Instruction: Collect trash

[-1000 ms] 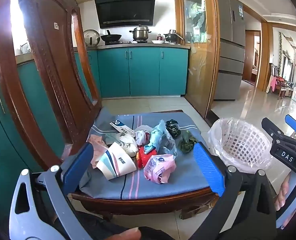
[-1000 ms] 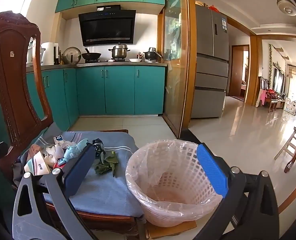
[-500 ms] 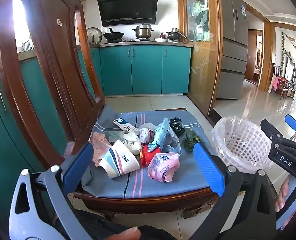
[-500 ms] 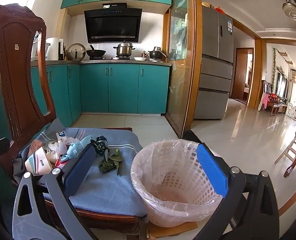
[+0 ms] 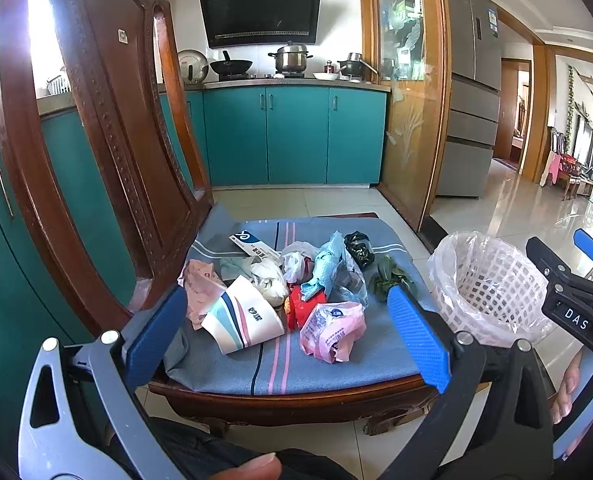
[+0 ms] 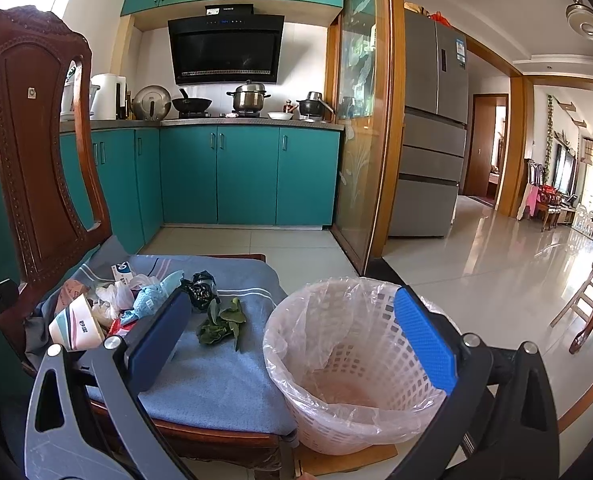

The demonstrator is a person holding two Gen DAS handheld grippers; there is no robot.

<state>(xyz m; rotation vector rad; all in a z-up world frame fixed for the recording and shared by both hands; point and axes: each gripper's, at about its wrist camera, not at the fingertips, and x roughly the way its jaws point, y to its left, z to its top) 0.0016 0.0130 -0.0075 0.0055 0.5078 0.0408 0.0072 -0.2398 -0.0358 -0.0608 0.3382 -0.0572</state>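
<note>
Trash lies heaped on the blue cushion point(image 5: 280, 372) of a wooden chair: a paper cup point(image 5: 242, 320) on its side, a pink wrapper point(image 5: 332, 330), a red packet point(image 5: 302, 306), a light blue bag point(image 5: 328, 268), a black bag point(image 5: 358, 242) and green leaves point(image 5: 390, 276) point(image 6: 220, 322). A white basket lined with clear plastic point(image 6: 348, 364) point(image 5: 484, 280) stands on the floor right of the chair. My left gripper point(image 5: 286, 328) hangs open in front of the pile, holding nothing. My right gripper point(image 6: 292, 340) is open and empty above the basket's near rim.
The chair's tall carved back point(image 5: 96, 140) rises at the left. Teal kitchen cabinets point(image 5: 292, 136) and a stove with pots stand behind. A wood-framed glass partition point(image 6: 364, 128) and a grey fridge point(image 6: 432, 128) lie to the right, with glossy tiled floor point(image 6: 496, 264) beyond.
Both views have tilted up slightly, so the chair, trash and basket sit a little lower in frame. Both grippers stay open and nothing was picked up.
</note>
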